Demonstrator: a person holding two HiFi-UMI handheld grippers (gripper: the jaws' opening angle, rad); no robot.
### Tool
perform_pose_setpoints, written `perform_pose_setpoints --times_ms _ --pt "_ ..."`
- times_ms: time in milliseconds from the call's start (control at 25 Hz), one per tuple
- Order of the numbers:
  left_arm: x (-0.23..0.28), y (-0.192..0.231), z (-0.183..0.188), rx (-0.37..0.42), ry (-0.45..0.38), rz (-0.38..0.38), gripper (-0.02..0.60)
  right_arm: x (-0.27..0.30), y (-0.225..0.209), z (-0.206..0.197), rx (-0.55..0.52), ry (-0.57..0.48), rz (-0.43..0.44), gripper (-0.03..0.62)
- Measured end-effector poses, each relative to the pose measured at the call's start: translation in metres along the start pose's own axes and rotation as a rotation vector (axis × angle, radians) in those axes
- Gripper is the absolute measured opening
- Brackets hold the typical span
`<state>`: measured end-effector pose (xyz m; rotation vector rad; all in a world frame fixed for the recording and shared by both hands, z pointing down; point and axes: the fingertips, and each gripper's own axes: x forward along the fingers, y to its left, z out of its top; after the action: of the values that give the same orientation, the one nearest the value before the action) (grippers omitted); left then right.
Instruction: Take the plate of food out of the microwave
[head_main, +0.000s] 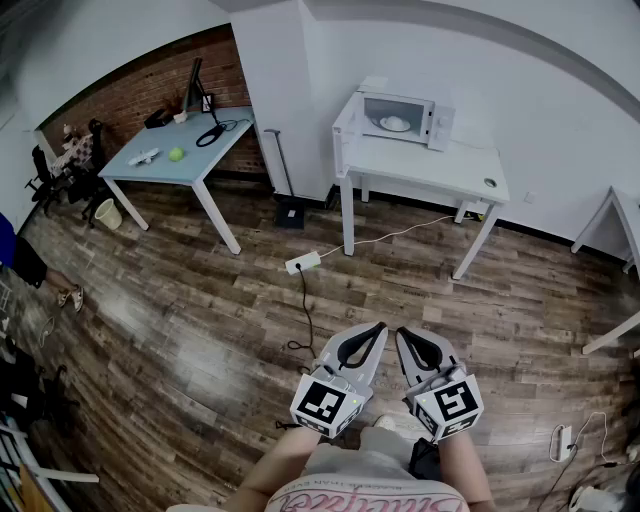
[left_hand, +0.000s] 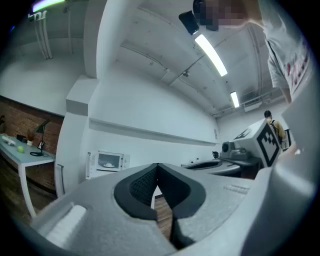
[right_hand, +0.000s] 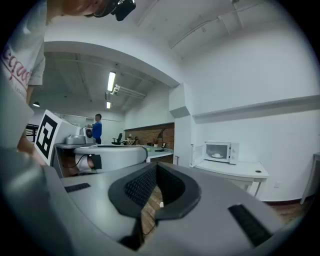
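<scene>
A white microwave (head_main: 400, 118) stands on a white table (head_main: 440, 172) across the room, its door (head_main: 344, 118) swung open to the left. Inside lies a white plate of food (head_main: 396, 123). The microwave (left_hand: 110, 161) and its plate (left_hand: 107, 164) show small and far off in the left gripper view. The right gripper view shows the same microwave (right_hand: 220, 151) and plate (right_hand: 217, 155). My left gripper (head_main: 378, 329) and right gripper (head_main: 404, 334) are held side by side close to my body, far from the microwave. In both gripper views the jaws (left_hand: 158, 166) (right_hand: 156, 165) are shut, with nothing between them.
A power strip (head_main: 303, 263) and its cable lie on the wooden floor between me and the white table. A pale blue desk (head_main: 170, 152) with a lamp and a green ball stands at the left by a brick wall. A person's legs (head_main: 40, 272) show at the left edge.
</scene>
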<state>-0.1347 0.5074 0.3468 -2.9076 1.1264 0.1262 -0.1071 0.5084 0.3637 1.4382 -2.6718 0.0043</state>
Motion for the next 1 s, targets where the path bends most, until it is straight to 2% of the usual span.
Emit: perform_pose_setpoints --times_ms 120,200,560,720,1000 --pt "-0.036 -0.004 0.007 0.058 0.000 -0.027 0.002 -0.007 0.031 0.005 0.027 -0.014 -0.024 0.012" --pt "-0.058 -0.006 0.009 0.069 0.002 -0.035 0.002 -0.013 0.054 0.004 0.018 0.000 -0.029 0.012" --pt "-0.116 -0.013 0.008 0.030 -0.010 -0.075 0.002 -0.037 0.116 0.001 0.009 -0.004 -0.073 0.012" --pt "-0.124 -0.009 0.005 0.011 -0.015 -0.072 0.002 -0.037 0.124 -0.001 0.044 -0.015 -0.103 0.012" --pt "-0.101 0.000 0.001 -0.015 -0.012 -0.062 0.002 -0.024 0.107 0.001 0.067 -0.026 -0.069 0.012"
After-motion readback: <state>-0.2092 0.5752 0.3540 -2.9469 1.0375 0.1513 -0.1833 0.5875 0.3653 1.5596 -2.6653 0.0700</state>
